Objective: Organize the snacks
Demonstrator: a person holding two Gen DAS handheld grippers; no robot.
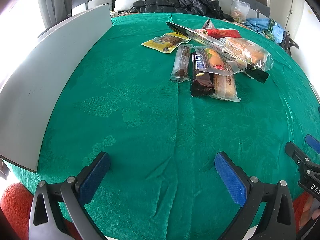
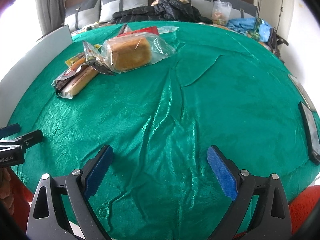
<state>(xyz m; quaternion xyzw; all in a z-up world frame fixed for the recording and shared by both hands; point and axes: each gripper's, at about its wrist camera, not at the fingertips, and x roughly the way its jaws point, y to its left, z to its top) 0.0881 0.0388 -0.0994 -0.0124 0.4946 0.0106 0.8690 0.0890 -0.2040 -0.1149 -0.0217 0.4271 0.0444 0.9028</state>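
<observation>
A shiny green patterned cloth (image 1: 130, 110), creased down its middle, covers the table. The heap of wrapped snacks (image 1: 210, 60) lies at about one o'clock in the left wrist view and eleven o'clock in the right wrist view, a clear-bagged loaf of bread (image 2: 128, 54) topping it. A flat grey board (image 1: 46, 70) lies along the cloth at nine o'clock. Beyond the table stands a padded grey headboard (image 2: 124, 2) with a black puffy jacket (image 2: 160, 12) piled before it. A dark phone (image 2: 310, 132) rests at three o'clock in the right view. The left gripper (image 1: 162, 172) and right gripper (image 2: 160, 166) both hover released, blue pads spread wide, well short of the snacks.
</observation>
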